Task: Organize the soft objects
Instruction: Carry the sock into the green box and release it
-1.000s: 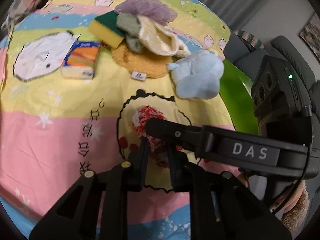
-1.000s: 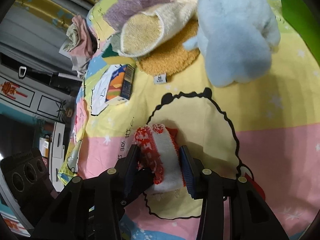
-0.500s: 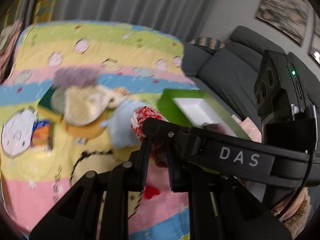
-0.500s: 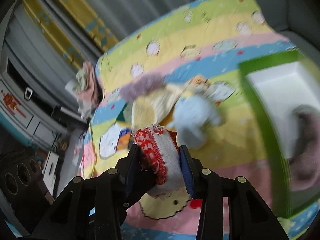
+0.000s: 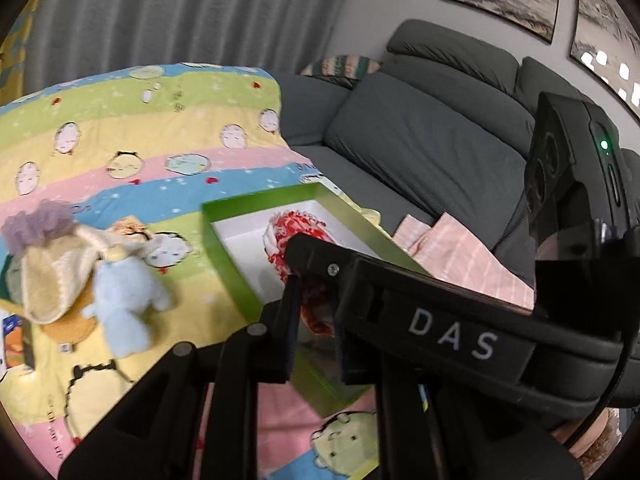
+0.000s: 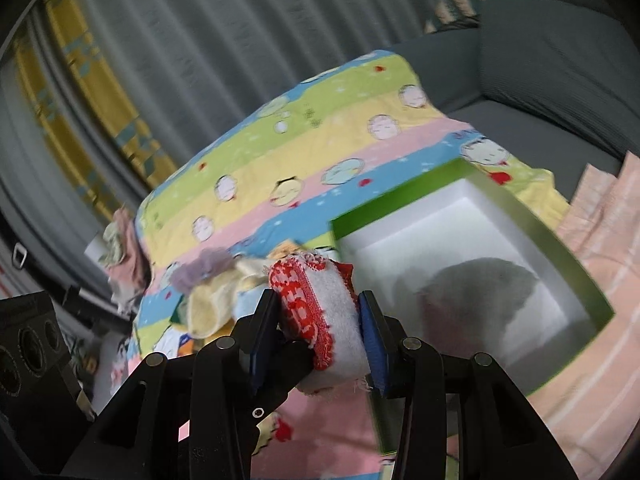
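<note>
Both grippers are shut on the same red and white cloth roll [image 6: 318, 312], also seen in the left wrist view [image 5: 298, 240]. My right gripper [image 6: 320, 328] pinches its sides; my left gripper [image 5: 314, 308] grips its other end. The roll hangs in the air at the near left side of a green box with a white inside [image 6: 540, 232], shown in the left wrist view too [image 5: 224, 240]. A grey soft object [image 6: 480, 300] lies in the box. A blue plush toy [image 5: 120, 300], a cream mitt [image 5: 44, 276] and a purple puff [image 5: 36, 220] lie on the striped blanket [image 5: 140, 128].
An orange round mat [image 5: 72, 328] and a small carton [image 5: 16, 340] lie at the left. A grey sofa [image 5: 420, 140] stands behind the box. Pink striped cloth [image 5: 460, 256] lies to the right of the box. Curtains hang at the back.
Both grippers have lifted the cloth roll off the blanket and carried it right, up to the green box. The pile of soft things now lies to the left.
</note>
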`<state>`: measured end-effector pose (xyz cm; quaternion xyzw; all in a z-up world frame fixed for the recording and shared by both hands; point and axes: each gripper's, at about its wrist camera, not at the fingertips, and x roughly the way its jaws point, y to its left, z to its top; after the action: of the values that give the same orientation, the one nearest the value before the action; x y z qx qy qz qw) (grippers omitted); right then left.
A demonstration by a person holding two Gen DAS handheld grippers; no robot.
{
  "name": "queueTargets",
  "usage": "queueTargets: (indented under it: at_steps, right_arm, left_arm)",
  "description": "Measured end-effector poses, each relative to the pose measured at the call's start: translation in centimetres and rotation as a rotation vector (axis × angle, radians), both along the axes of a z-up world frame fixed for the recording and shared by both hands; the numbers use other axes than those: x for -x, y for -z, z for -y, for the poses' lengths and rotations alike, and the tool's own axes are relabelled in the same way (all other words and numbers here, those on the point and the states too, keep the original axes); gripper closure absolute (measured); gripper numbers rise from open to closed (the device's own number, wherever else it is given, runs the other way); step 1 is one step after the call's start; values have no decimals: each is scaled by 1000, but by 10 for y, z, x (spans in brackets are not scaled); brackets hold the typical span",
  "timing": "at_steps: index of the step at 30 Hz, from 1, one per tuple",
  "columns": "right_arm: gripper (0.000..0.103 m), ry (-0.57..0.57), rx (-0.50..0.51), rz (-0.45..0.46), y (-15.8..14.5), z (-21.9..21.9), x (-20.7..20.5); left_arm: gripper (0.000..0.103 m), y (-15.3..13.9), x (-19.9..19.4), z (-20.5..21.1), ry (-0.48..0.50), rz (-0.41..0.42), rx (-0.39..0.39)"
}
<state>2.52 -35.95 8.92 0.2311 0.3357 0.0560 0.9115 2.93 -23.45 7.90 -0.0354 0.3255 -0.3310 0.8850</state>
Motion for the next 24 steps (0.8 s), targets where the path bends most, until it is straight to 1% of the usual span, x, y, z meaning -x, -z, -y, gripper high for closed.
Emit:
queueTargets:
  at_steps: [6,13,18,24]
  right_arm:
    - [60,78,-22,-33,11,39,1]
    - [60,163,-14,-111,29,70,-2]
    - [60,212,-15,-155,39,88,-4]
    - [60,243,-20,-228,56,103,-11]
  left_arm:
    - [92,9,-11,37,61,-30,-15]
    - [93,28,-22,70,123,-102,-21]
    - [93,38,-31,87,164,-146,-23]
    - [95,53,-43,105,190,-217,-55]
